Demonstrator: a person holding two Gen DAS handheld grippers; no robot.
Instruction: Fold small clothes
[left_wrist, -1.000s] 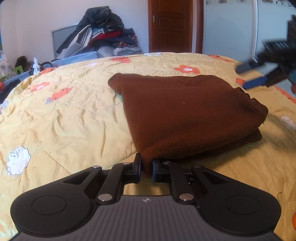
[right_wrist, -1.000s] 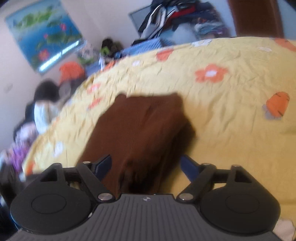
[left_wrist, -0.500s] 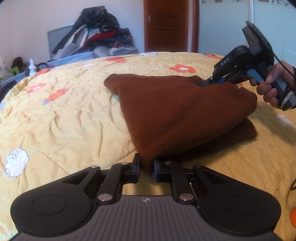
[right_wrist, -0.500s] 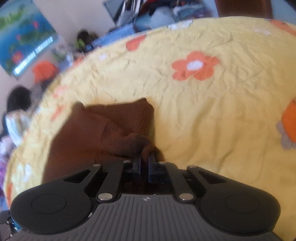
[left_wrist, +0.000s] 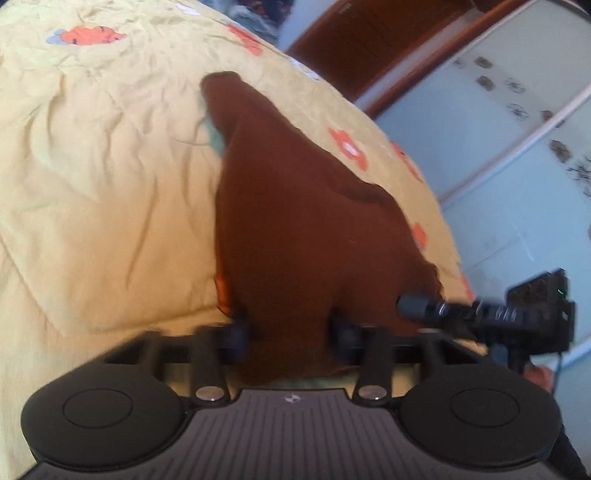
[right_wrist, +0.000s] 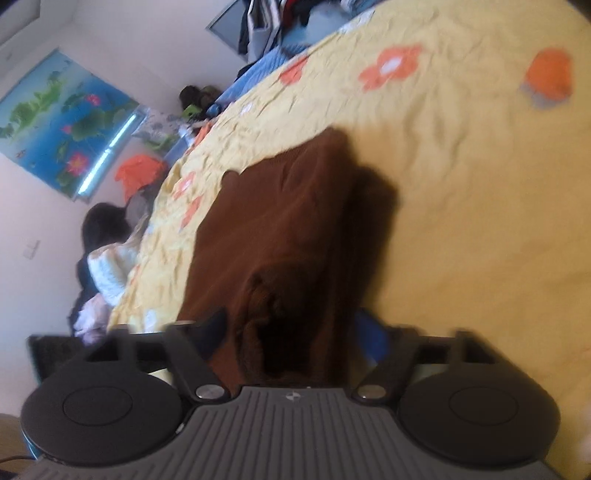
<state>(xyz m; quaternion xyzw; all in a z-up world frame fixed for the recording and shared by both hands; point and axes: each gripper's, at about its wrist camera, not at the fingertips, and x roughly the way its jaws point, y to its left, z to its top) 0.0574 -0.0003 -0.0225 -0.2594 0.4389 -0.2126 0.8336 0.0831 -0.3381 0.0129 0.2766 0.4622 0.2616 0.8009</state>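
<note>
Item: brown garment (left_wrist: 310, 229), folded, lying on my yellow flowered bedspread (left_wrist: 103, 192). My left gripper (left_wrist: 291, 328): jaws opening, near edge of the garment between them, pads apparently clear of it. My right gripper (right_wrist: 291, 332): jaws opening, a bunched fold between them, no pinch visible; both views blurred

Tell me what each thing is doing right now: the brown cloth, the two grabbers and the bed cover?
brown garment: folded, lying on the bed, near edge between both grippers' jaws.
left gripper: jaws opening, cloth between them, not pinched.
right gripper: jaws opening, a bunched fold of cloth between them.
yellow bedspread: spread out, wrinkled.
</note>
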